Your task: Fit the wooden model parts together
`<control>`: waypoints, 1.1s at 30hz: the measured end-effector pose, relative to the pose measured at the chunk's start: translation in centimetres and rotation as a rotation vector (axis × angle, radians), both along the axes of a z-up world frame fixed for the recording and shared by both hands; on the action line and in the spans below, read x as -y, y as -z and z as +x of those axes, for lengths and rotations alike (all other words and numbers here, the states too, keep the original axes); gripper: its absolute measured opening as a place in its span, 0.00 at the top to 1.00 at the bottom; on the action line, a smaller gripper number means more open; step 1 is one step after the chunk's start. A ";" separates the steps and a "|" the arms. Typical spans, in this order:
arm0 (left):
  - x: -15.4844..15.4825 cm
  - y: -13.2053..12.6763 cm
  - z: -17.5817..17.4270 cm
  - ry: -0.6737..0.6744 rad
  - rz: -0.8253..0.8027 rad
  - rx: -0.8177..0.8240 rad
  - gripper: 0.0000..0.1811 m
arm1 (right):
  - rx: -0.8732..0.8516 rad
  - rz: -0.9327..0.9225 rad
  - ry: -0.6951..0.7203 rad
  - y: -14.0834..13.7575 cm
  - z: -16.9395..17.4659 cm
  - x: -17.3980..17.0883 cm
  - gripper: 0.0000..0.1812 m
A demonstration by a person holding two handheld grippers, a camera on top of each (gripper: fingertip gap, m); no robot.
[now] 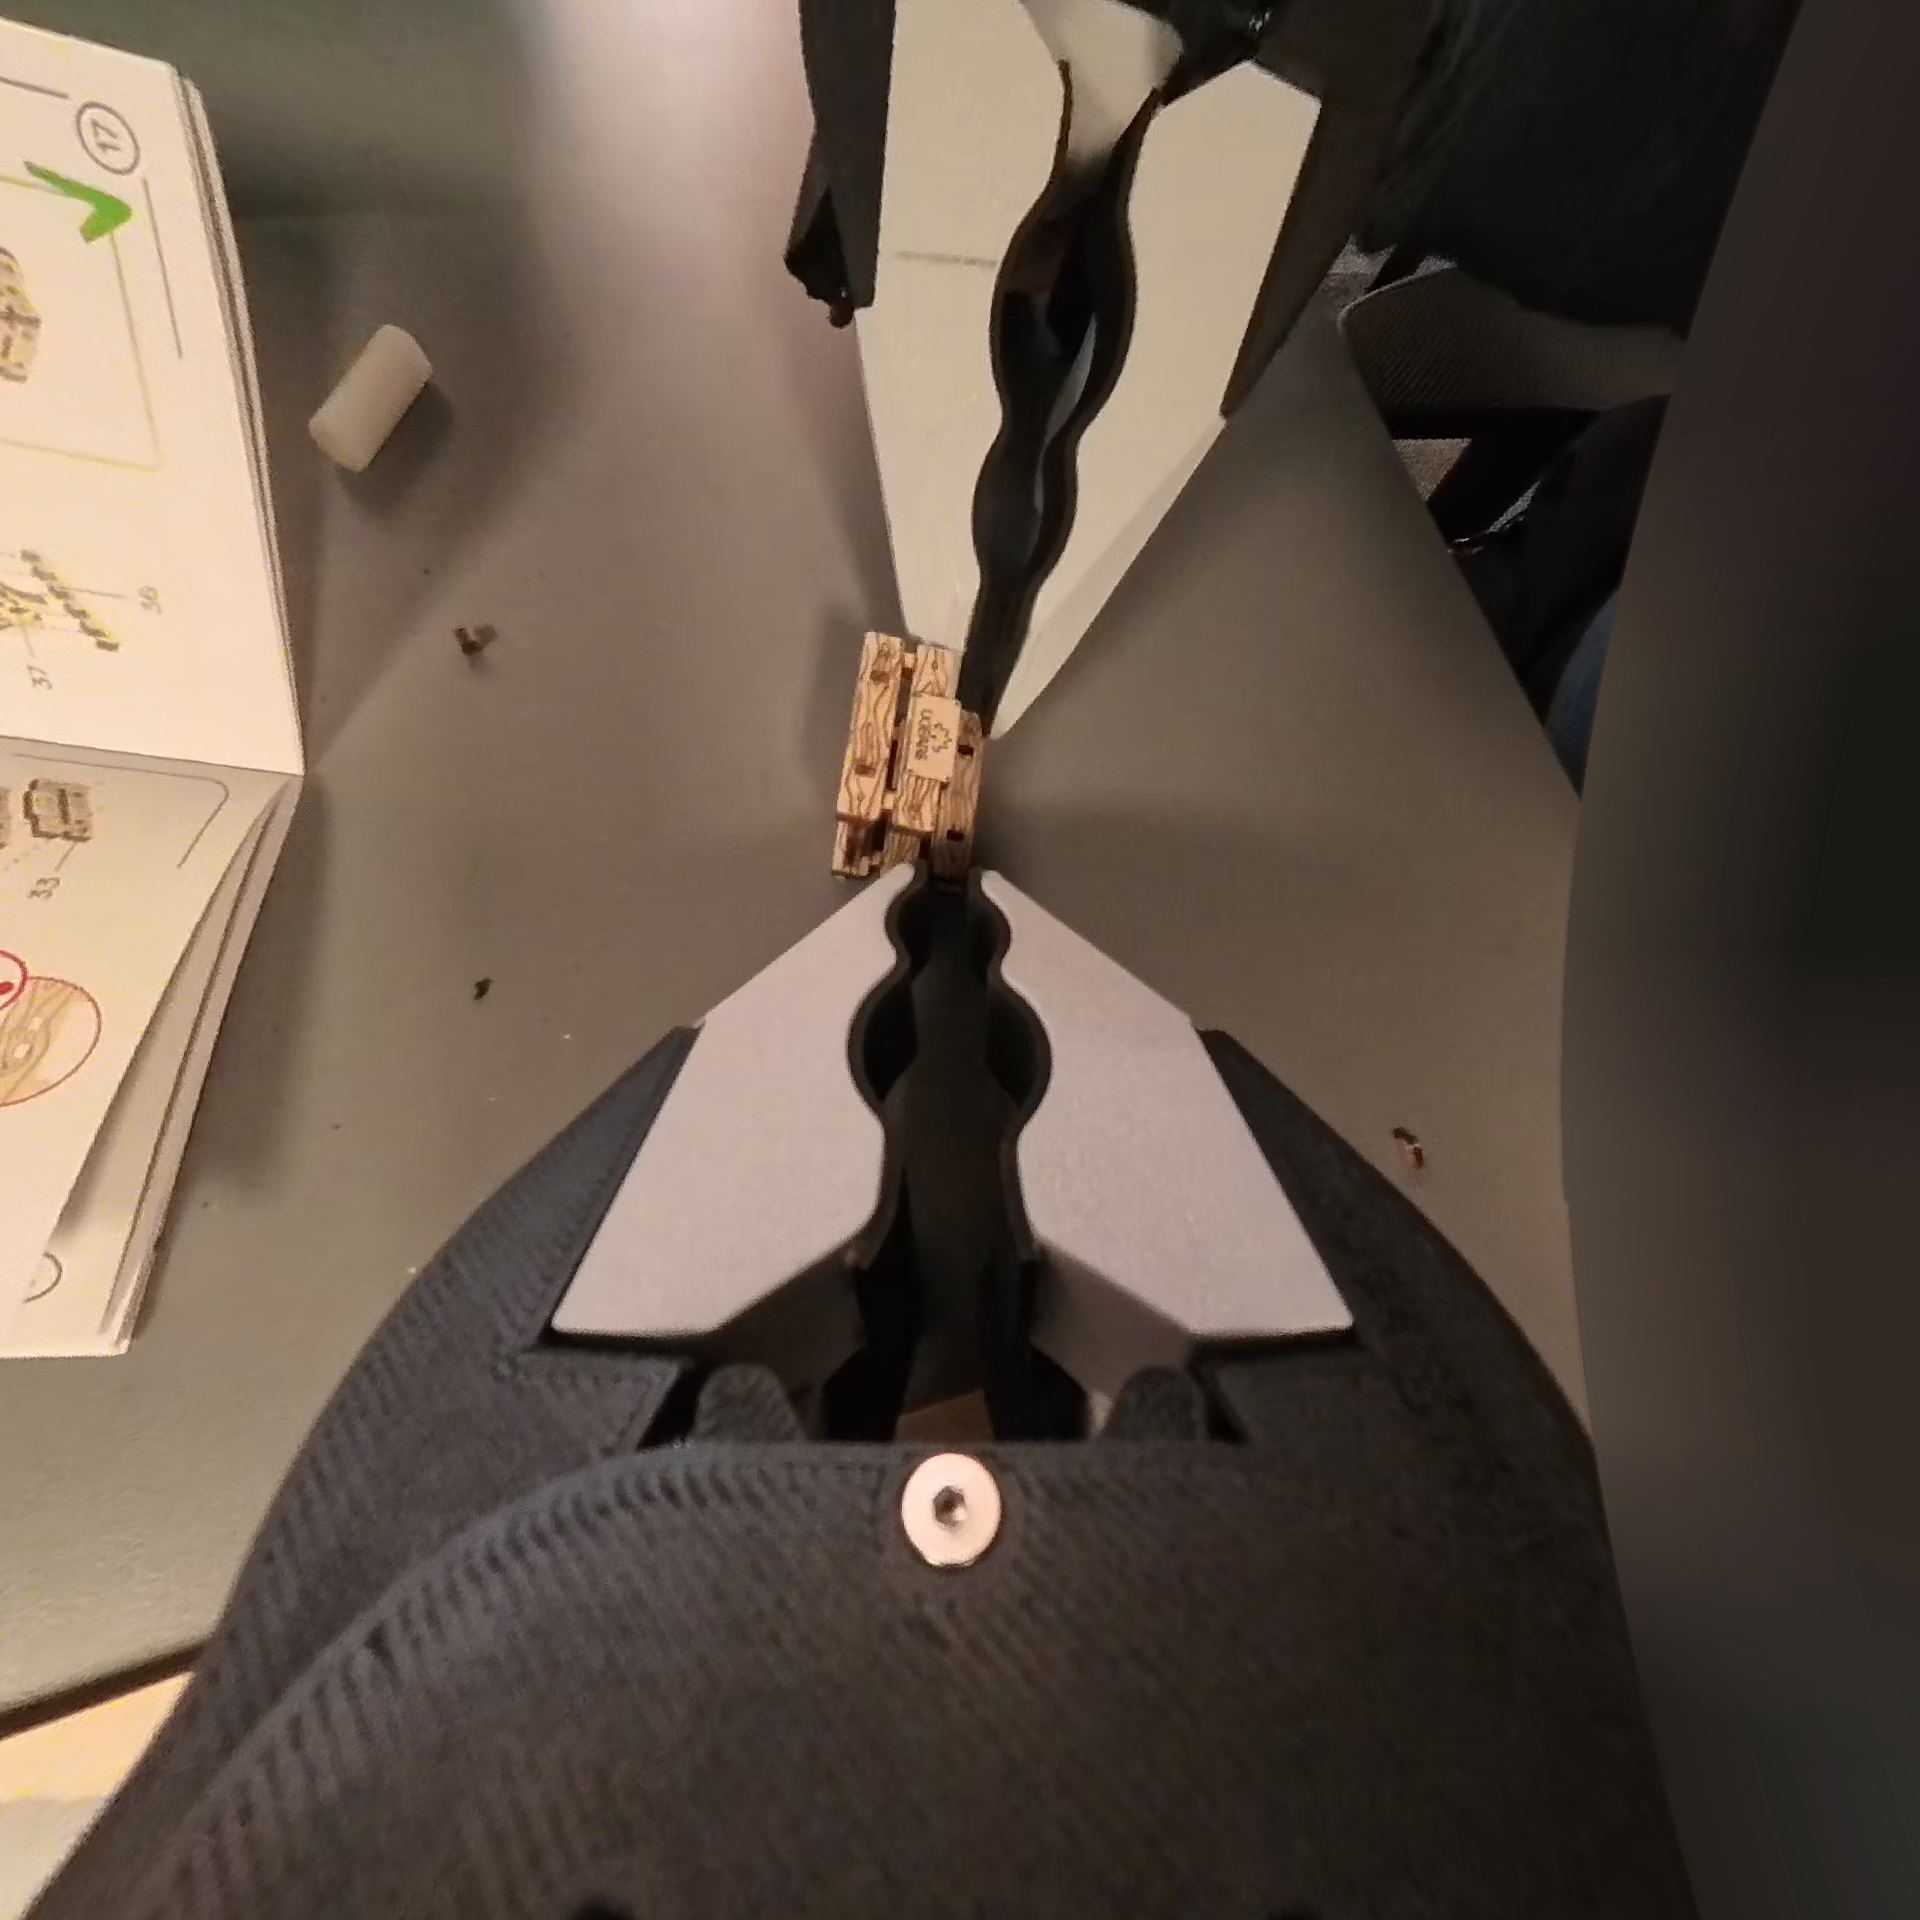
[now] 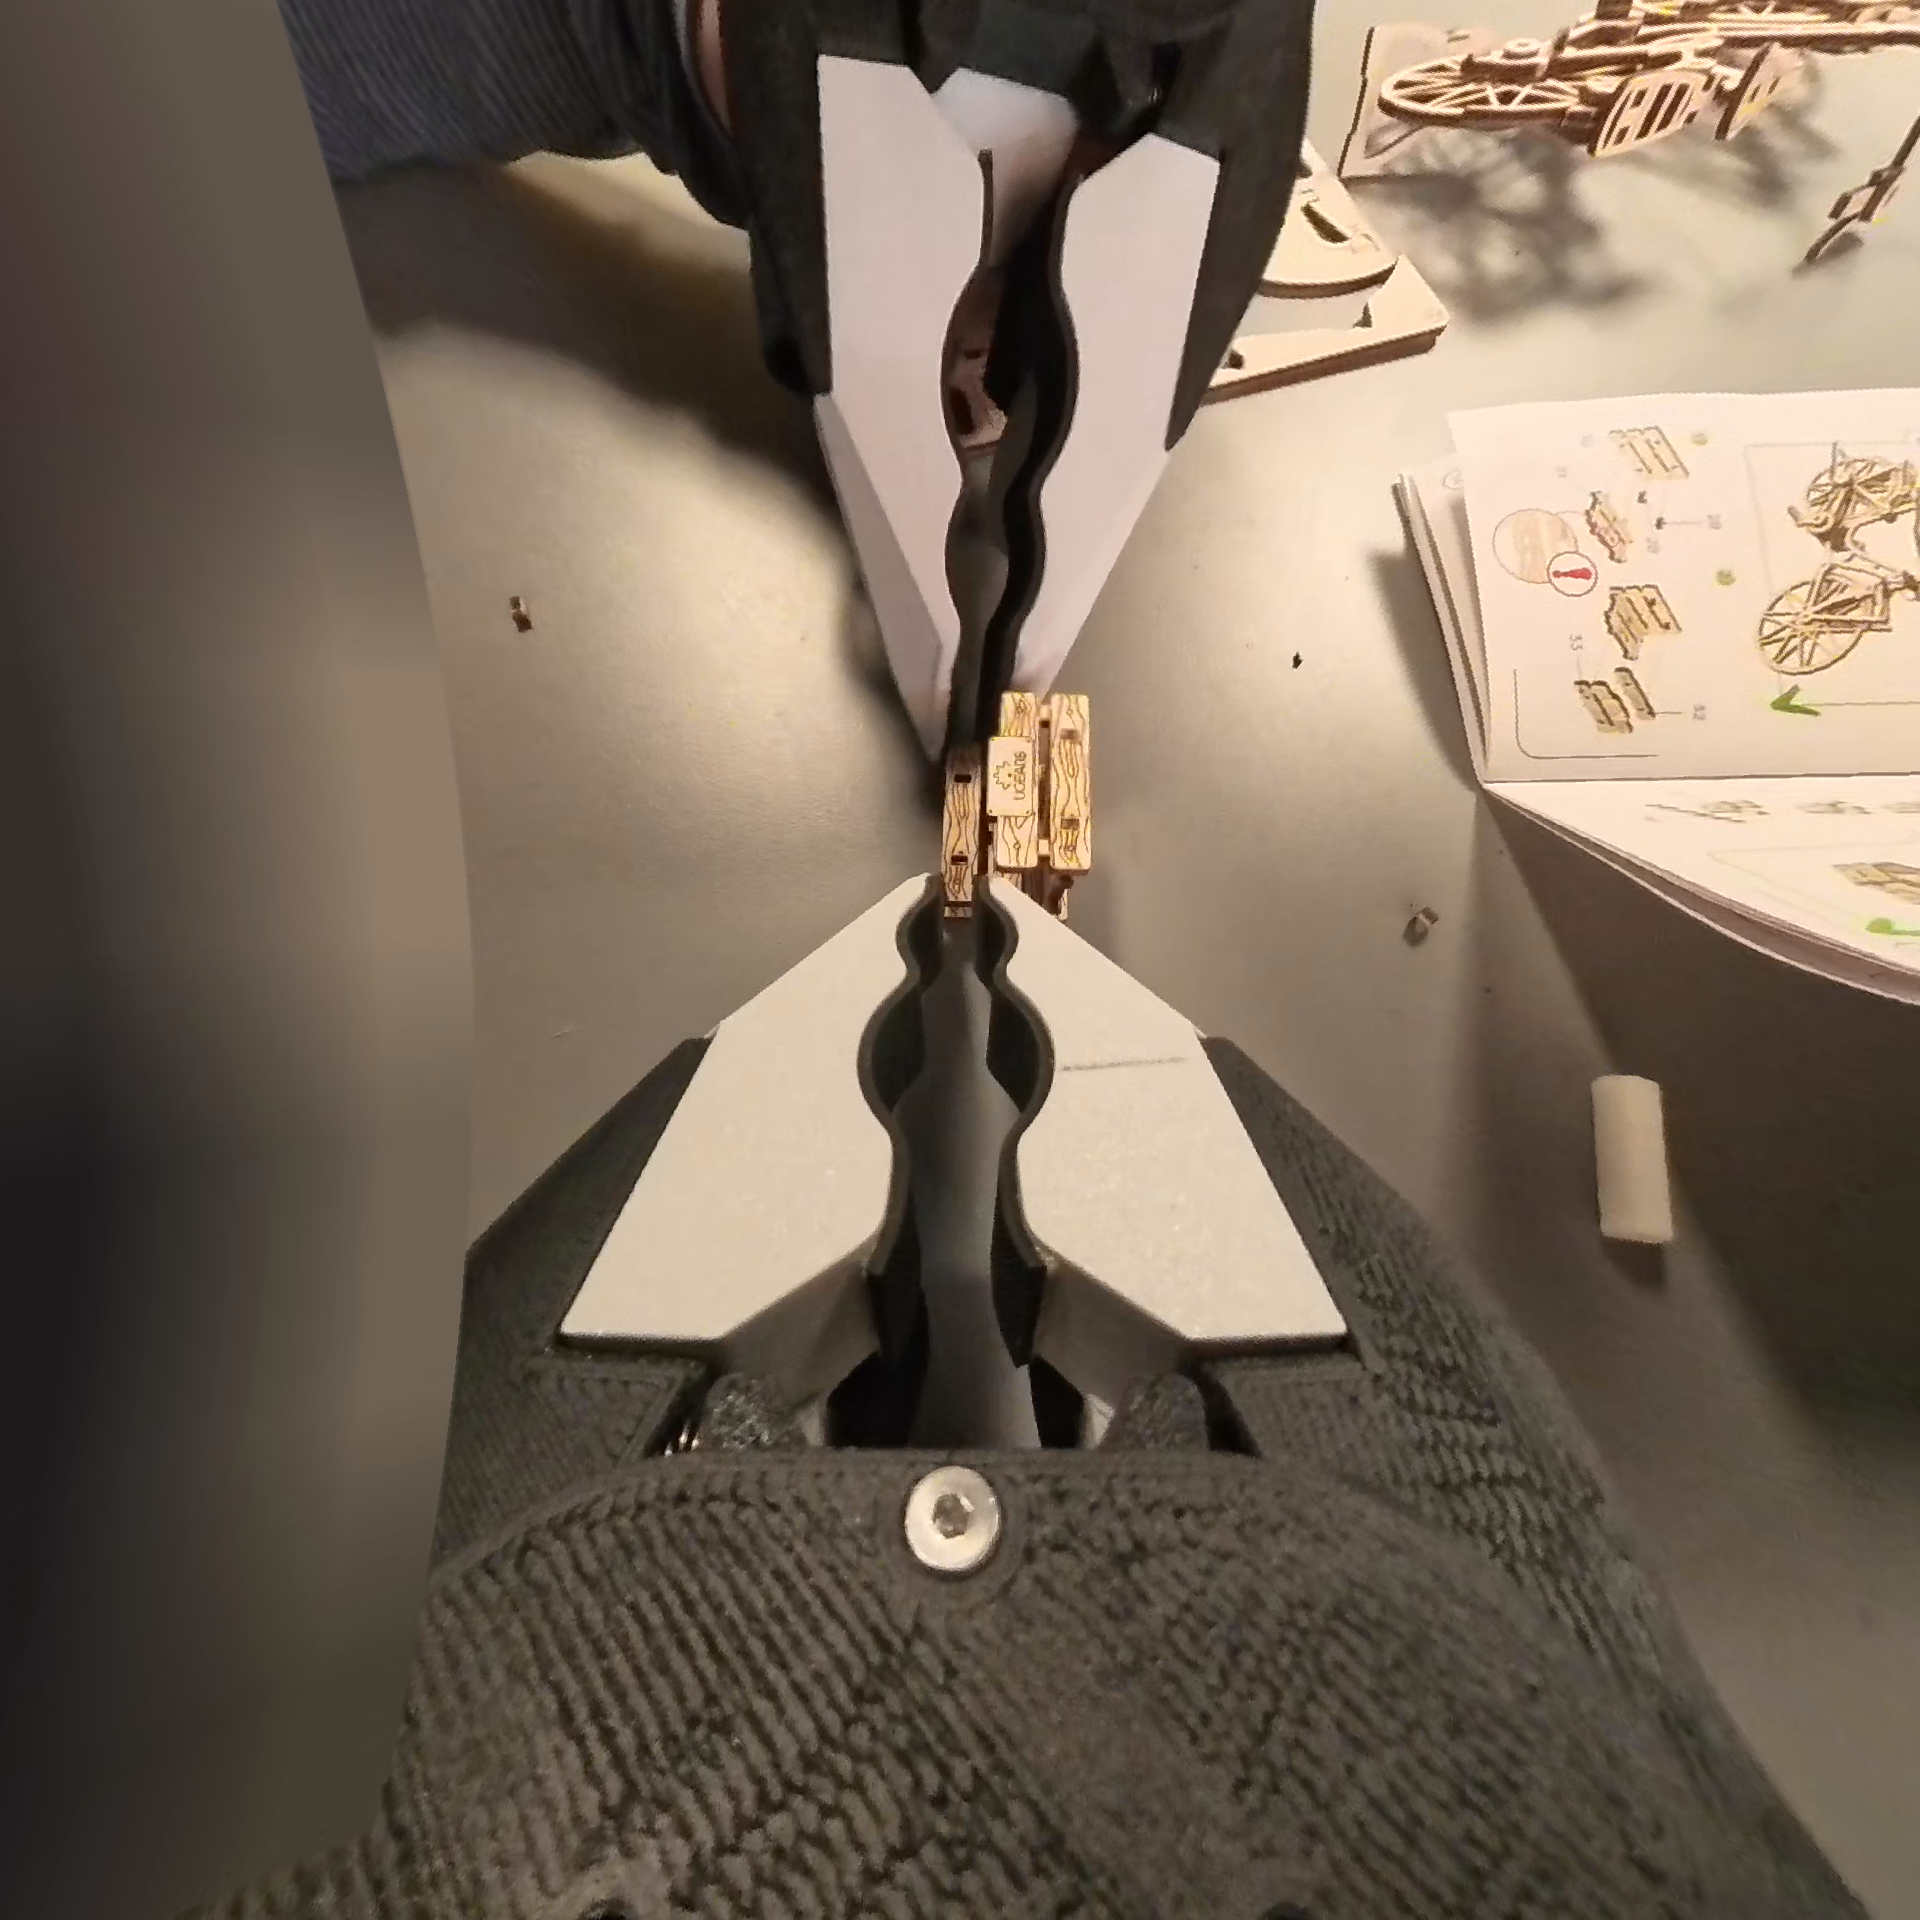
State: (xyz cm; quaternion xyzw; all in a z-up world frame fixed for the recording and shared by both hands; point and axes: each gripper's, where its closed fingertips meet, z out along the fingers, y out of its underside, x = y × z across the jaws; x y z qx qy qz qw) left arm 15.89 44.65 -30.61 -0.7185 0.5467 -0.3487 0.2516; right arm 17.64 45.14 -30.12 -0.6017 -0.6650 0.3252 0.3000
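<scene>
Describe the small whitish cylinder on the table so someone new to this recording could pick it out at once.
Start at the open instruction booklet on the grey table. Just off its near corner lies a short white cylinder, on its side. Unlike the tiny dark wood crumbs nearby, it is pale, smooth and much bigger.

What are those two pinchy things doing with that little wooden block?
A person is building a wooden model. The left tool and the right tool face each other, both shut on the same small wooden piece, held over the grey table. An instruction booklet lies open nearby, and a half-built wooden model waits behind.
</scene>
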 end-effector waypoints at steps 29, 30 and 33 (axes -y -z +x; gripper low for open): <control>-0.1 0.1 -0.1 0.004 0.001 -0.003 0.97 | 0.011 -0.102 0.079 0.1 0.0 0.1 0.98; -0.1 0.1 -0.1 0.004 0.005 -0.004 0.97 | 0.012 -0.109 0.072 0.1 0.0 0.1 0.98; -0.1 0.1 -0.1 -0.002 0.037 -0.010 0.98 | 0.012 -0.123 0.068 0.1 -0.1 -0.2 0.98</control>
